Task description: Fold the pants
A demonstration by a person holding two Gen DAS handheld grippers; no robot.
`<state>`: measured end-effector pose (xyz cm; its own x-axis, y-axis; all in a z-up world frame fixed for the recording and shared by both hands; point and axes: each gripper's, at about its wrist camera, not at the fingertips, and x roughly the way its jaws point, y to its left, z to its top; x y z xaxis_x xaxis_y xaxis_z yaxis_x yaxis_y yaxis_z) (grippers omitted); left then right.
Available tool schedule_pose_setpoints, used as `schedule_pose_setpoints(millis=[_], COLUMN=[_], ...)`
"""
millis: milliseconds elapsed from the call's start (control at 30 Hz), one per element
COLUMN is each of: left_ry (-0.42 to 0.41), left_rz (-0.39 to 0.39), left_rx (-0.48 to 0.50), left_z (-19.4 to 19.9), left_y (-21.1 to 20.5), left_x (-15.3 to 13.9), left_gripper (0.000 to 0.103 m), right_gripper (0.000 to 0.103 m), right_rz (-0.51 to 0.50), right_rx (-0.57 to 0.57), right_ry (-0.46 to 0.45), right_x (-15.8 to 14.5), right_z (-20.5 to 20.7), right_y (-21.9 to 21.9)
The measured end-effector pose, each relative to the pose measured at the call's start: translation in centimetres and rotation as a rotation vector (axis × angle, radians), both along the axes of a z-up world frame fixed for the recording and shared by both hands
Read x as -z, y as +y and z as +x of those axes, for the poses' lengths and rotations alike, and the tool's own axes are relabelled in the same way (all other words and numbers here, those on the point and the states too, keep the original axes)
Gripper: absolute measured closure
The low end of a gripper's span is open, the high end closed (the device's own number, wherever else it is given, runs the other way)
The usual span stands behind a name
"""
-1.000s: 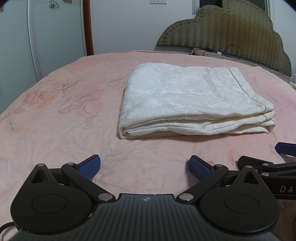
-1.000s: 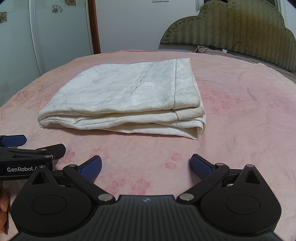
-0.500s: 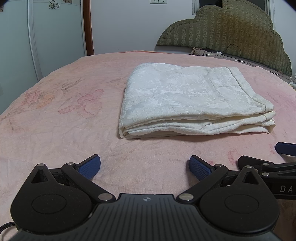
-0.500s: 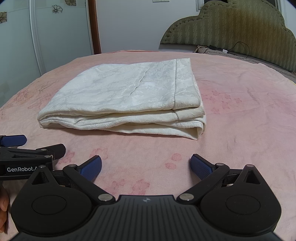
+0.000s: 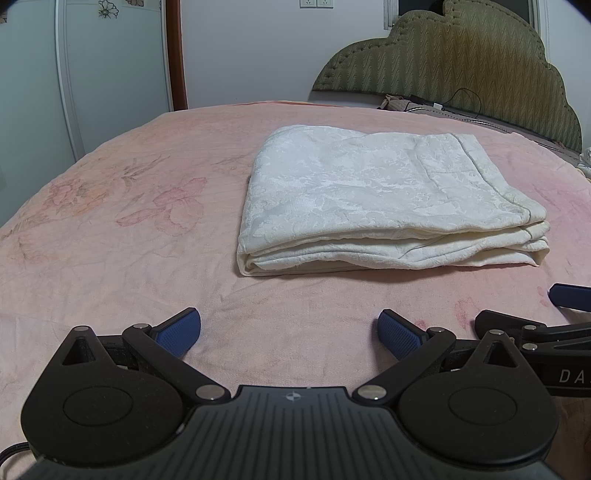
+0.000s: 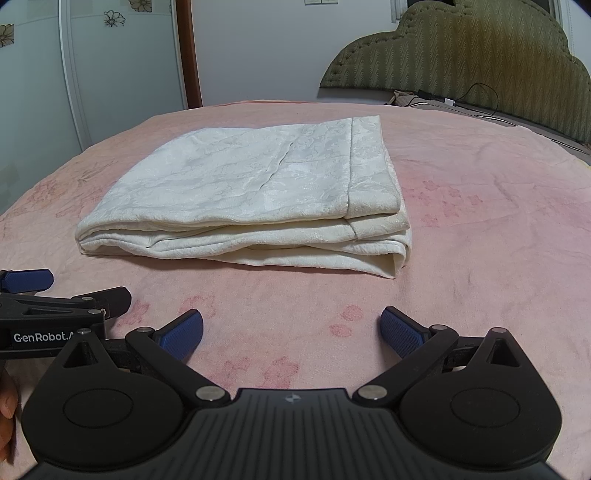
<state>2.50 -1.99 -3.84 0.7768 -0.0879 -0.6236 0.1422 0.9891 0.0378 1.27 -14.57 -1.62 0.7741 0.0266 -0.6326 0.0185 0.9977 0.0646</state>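
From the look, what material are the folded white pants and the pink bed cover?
Folded white pants: seemingly woven jacquard cloth, cotton or a blend, with a faint raised floral pattern and slight sheen. Pink bed cover: soft matte fabric, possibly brushed or fleece; it shows fuzzy texture and faded printed flowers.

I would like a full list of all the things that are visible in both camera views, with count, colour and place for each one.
folded pants: one, cream white, lying in a flat stack on the middle of the bed
bed cover: one, pink with faded flower print, spread under everything
headboard: one, olive green, padded, at the far right end of the bed
cable: one, dark, lying at the foot of the headboard
wardrobe door: pale with flower stickers, far left
wall sockets: two, white, on the back wall
left gripper: one, black with blue pads, open, low over the bed cover in front of the pants
right gripper: one, black with blue pads, open, beside the left one
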Motion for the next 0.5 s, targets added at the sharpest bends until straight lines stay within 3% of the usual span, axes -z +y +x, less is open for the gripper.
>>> schedule_pose_setpoints(millis=[500], left_ry=[0.0], left_rz=[-0.001], left_rx=[0.0], left_z=[0.01], left_y=[0.01], left_x=[0.01], left_gripper=[0.0], right_gripper=[0.0], right_rz=[0.002], right_rx=[-0.002], right_ry=[-0.001], right_x=[-0.03], right_z=[0.01], right_y=[-0.17])
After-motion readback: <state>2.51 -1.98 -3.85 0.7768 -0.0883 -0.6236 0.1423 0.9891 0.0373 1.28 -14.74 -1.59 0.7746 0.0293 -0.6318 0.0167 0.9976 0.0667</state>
